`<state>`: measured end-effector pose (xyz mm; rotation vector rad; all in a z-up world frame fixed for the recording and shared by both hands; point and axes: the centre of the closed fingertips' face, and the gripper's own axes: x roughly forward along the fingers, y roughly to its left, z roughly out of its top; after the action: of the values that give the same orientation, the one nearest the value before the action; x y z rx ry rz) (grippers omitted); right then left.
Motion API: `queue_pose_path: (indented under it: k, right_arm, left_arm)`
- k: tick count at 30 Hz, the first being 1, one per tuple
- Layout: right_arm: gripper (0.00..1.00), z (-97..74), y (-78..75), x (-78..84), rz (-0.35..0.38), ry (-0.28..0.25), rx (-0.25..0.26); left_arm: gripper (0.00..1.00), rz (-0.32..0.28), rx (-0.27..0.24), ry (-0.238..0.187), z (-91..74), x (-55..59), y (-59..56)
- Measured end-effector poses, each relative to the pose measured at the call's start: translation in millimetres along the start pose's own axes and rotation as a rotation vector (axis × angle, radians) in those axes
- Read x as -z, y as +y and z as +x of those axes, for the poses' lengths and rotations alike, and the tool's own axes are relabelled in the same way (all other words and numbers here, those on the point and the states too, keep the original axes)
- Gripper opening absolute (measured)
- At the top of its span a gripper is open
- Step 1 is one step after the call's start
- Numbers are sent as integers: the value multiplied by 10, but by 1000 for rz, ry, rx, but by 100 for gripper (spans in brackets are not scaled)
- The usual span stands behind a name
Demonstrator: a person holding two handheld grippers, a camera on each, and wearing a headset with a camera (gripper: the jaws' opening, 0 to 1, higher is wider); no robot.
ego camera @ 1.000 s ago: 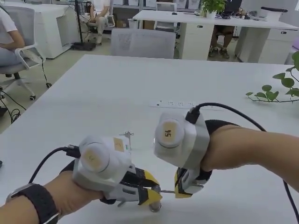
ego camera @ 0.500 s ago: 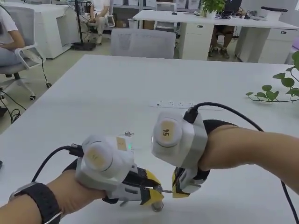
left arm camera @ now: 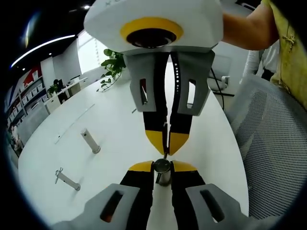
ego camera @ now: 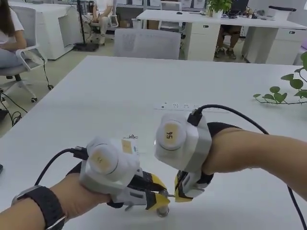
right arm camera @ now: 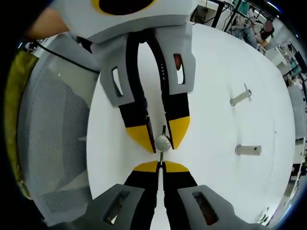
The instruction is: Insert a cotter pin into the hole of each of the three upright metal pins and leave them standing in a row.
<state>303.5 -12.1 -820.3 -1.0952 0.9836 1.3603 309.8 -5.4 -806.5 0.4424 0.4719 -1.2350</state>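
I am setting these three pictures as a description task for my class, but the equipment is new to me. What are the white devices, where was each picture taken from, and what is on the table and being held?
There is no robot: a person holds a two-jaw gripper in each hand. The wide picture comes from a head camera; each round one from a camera on a gripper. The left gripper clamps a metal pin; the right gripper holds a thin cotter pin at that pin's top. On the white table stand a bare pin and an already fitted pin.
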Motion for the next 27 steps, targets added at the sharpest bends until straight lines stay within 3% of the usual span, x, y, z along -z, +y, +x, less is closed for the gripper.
queue_pose_path:
  k: [14, 27]
  right_arm:
    - [3, 22, -24, -53, -2, -22, -1]
    - [4, 27, -42, -87, -50, -48, 5]
  left_arm:
    - [11, -7, 4, 1, 25, -13, 8]
    - [11, -9, 6, 0, 21, -18, 22]
